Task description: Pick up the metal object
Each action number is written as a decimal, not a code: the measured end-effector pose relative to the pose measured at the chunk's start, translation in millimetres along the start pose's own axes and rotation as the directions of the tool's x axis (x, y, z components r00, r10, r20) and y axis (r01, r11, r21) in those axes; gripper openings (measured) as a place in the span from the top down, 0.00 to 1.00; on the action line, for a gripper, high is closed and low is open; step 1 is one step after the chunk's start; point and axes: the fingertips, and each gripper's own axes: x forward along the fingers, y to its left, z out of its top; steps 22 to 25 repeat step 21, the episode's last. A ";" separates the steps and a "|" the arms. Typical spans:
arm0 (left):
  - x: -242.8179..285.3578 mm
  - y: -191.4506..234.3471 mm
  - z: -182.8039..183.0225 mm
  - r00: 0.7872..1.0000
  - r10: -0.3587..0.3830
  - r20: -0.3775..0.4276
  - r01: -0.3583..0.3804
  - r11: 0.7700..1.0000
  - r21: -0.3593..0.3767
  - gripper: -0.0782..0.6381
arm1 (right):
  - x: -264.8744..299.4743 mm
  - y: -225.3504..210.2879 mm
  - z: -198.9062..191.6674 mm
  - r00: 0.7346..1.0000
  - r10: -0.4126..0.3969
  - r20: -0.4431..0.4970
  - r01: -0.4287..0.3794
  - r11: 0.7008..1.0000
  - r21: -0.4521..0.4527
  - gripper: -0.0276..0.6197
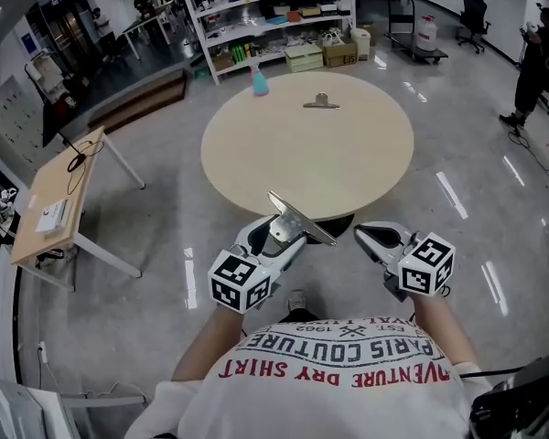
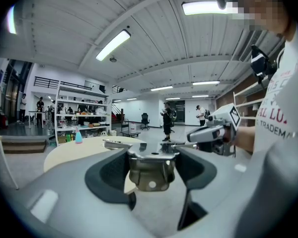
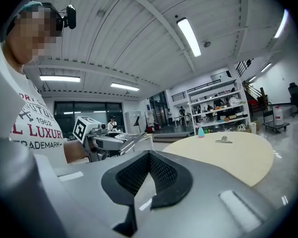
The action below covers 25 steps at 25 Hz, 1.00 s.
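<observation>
A shiny folded metal object sits between the jaws of my left gripper, held in the air just off the round table's near edge. In the left gripper view the metal object fills the gap between both pads, and my left gripper is shut on it. My right gripper hangs beside it to the right, its pads together with nothing in them. From the right gripper view the held metal object shows at the left. A second metal piece lies on the table's far side.
The round beige table stands in front of me, with a blue bottle at its far edge. A small wooden desk is at the left and shelves stand behind. People stand farther off.
</observation>
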 end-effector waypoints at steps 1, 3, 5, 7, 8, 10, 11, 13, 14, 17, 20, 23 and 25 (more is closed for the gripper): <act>-1.1 -0.3 -0.7 1.000 0.000 -0.003 0.000 1.000 -0.002 0.49 | -0.1 1.0 -0.4 1.000 0.001 -0.003 -0.001 1.000 0.002 0.96; -3.5 0.2 -2.4 1.000 0.002 -0.008 -0.002 1.000 -0.005 0.49 | 0.5 3.1 -0.4 1.000 0.001 -0.006 -0.001 1.000 0.005 0.96; -4.9 0.9 -4.4 1.000 0.004 -0.011 -0.004 1.000 -0.009 0.49 | 1.5 4.1 -1.1 1.000 0.002 -0.007 -0.002 1.000 0.007 0.96; -4.8 1.3 -7.3 1.000 0.005 -0.014 -0.006 1.000 -0.010 0.49 | 2.7 3.6 -4.0 1.000 0.003 -0.009 -0.003 1.000 0.009 0.96; -4.6 1.2 -8.8 1.000 0.006 -0.016 -0.006 1.000 -0.010 0.49 | 3.1 3.2 -5.8 1.000 0.004 -0.011 -0.004 1.000 0.010 0.96; -4.7 0.1 -11.0 1.000 0.004 -0.020 -0.004 1.000 -0.012 0.49 | 2.8 3.4 -8.3 1.000 0.005 -0.013 -0.005 1.000 0.012 0.96; -4.9 -0.6 -11.4 1.000 0.004 -0.022 -0.004 1.000 -0.013 0.49 | 2.2 3.8 -8.7 1.000 0.006 -0.013 -0.006 1.000 0.014 0.96; -4.4 -2.1 -10.8 1.000 0.002 -0.025 -0.003 1.000 -0.013 0.49 | 0.6 3.9 -8.1 1.000 0.007 -0.013 -0.007 1.000 0.015 0.96; -3.7 -2.7 -10.2 1.000 0.001 -0.026 -0.002 1.000 -0.012 0.49 | -0.3 3.4 -7.7 1.000 0.007 -0.013 -0.006 1.000 0.015 0.96; -1.8 -3.4 -10.4 1.000 -0.003 -0.030 0.003 1.000 -0.010 0.49 | -1.5 2.0 -7.8 1.000 0.003 -0.009 -0.002 1.000 0.019 0.96; -0.9 -4.4 -11.1 1.000 -0.007 -0.031 0.006 1.000 -0.010 0.49 | -2.8 2.2 -9.6 1.000 -0.001 -0.008 0.001 1.000 0.023 0.96; -0.7 -4.8 -11.2 1.000 -0.008 -0.031 0.008 1.000 -0.010 0.49 | -3.3 2.3 -10.2 1.000 -0.002 -0.007 0.002 1.000 0.025 0.96; -0.7 -4.8 -11.2 1.000 -0.008 -0.031 0.008 1.000 -0.010 0.49 | -3.3 2.3 -10.2 1.000 -0.002 -0.007 0.002 1.000 0.025 0.96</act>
